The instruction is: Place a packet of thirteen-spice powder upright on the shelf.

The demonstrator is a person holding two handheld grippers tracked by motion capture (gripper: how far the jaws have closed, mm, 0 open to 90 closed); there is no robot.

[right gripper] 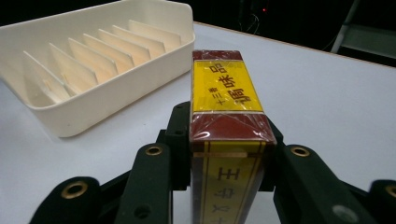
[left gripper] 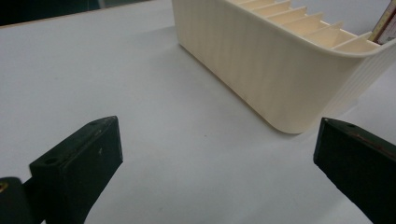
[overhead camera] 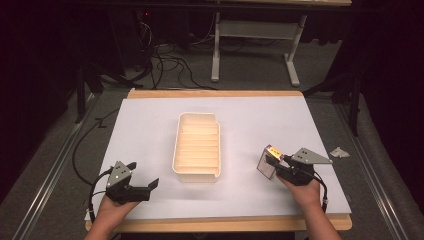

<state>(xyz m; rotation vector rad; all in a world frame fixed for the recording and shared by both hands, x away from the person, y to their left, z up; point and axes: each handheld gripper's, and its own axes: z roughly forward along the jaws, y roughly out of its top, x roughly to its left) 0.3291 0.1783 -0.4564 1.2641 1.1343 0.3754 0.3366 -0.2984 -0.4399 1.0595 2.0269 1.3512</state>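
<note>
While the right tool grips a red-and-yellow box betw. both jaws, box stands upright just right of the cream tray, near its front corner, held a bit above the white tabletop. Jaws clamp the box's broad sides low down; its top sticks out past the tips. Left tool sits to the tray's left, nr its front end, jaws spread wide, nothing betw. them, apart from the tray wall.

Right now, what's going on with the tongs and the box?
Right tongs shut on red-and-yellow box. Left tongs open, empty. Cream slotted tray empty, path clear.
</note>
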